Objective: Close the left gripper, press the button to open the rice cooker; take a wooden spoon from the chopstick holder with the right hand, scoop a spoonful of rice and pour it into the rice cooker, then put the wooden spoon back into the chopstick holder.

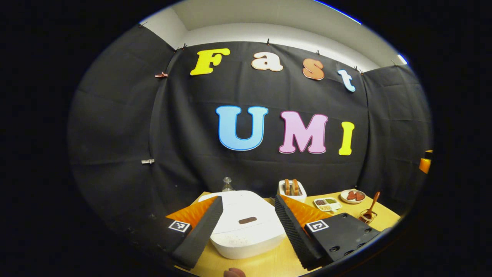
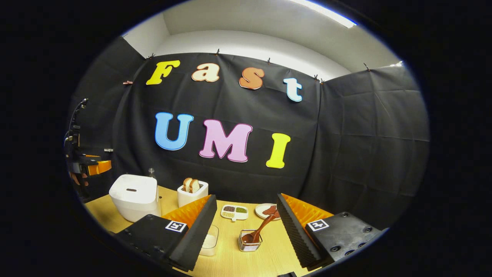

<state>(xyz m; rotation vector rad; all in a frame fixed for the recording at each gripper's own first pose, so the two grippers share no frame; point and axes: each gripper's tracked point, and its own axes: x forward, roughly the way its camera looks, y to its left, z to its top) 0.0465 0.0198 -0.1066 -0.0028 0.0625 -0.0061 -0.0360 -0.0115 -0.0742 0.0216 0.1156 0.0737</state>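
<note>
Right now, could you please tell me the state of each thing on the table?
rice cooker: lid shut
wooden spoon: leaning in the chopstick holder
toaster: bread slices up
left tool: open
right tool: open

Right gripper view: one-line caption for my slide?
Open right tongs face the wooden spoon leaning in its chopstick holder; closed rice cooker behind.

rice cooker (image 2: 133,196): 1 | toaster (image 2: 192,194): 1, at 1 o'clock of cooker | wooden spoon (image 2: 261,230): 1 | chopstick holder (image 2: 249,243): 1 | divided dish (image 2: 234,212): 1 | plate (image 2: 265,209): 1 | bottle (image 1: 227,184): 1
</note>
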